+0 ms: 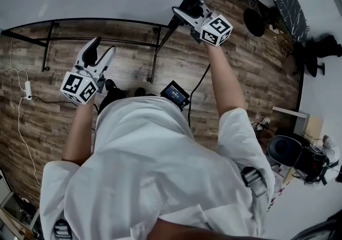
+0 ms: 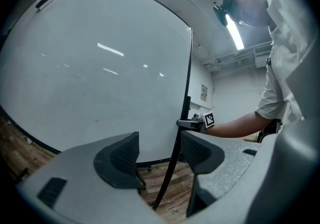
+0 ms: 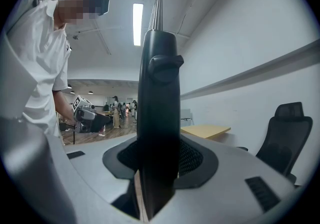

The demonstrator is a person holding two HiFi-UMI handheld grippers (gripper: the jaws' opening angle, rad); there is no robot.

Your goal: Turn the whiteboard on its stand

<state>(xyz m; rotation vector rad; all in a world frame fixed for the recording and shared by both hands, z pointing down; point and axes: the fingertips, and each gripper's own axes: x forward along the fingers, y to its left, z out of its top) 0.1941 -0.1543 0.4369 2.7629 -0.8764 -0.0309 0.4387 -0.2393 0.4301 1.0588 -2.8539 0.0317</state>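
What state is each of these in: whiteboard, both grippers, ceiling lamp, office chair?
whiteboard: upright, surface blank.
left gripper: open, nothing between its jaws.
right gripper: shut on the dark upright at the whiteboard's side edge.
ceiling lamp: lit.
office chair: empty.

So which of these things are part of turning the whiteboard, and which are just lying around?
Job: whiteboard; stand; right gripper, shut on the whiteboard's side edge; left gripper, open.
Lying about: chair; desk; power strip; round table.
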